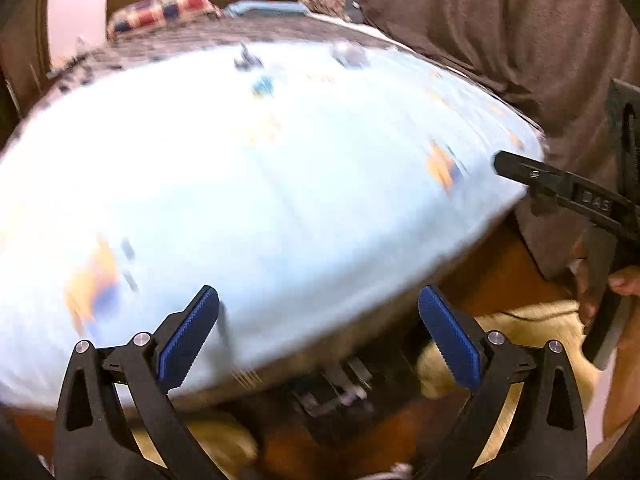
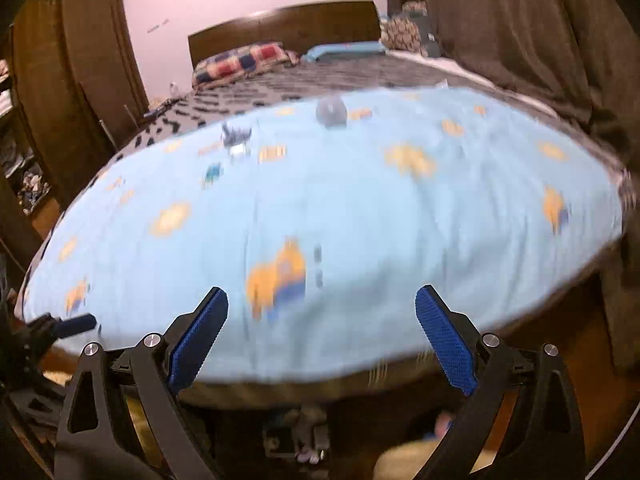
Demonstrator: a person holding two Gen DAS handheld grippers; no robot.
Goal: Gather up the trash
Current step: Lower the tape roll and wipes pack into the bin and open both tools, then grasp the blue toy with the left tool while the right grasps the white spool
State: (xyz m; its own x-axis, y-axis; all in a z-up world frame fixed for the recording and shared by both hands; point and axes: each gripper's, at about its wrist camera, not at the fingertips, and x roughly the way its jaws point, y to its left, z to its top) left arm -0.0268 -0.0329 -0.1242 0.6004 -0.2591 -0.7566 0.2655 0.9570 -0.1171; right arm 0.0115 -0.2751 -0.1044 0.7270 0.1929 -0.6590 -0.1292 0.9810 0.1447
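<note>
Both views are blurred. Small bits of trash lie far back on a light blue bed sheet (image 2: pixel 360 208): a dark crumpled piece (image 2: pixel 237 138), a grey lump (image 2: pixel 331 113) and a small teal scrap (image 2: pixel 213 172). They also show in the left wrist view as the dark piece (image 1: pixel 246 59), the grey lump (image 1: pixel 350 55) and the teal scrap (image 1: pixel 263 87). My left gripper (image 1: pixel 318 332) is open and empty at the bed's near edge. My right gripper (image 2: pixel 322 332) is open and empty, also at the near edge. The right gripper's finger (image 1: pixel 560 184) shows at the right of the left wrist view.
A checked pillow (image 2: pixel 244 62) and a wooden headboard (image 2: pixel 288 24) stand at the far end. A brown curtain (image 2: pixel 520 32) hangs on the right, a wooden cupboard (image 2: pixel 72 72) stands on the left. A pale rug (image 1: pixel 532 332) lies on the floor below the bed.
</note>
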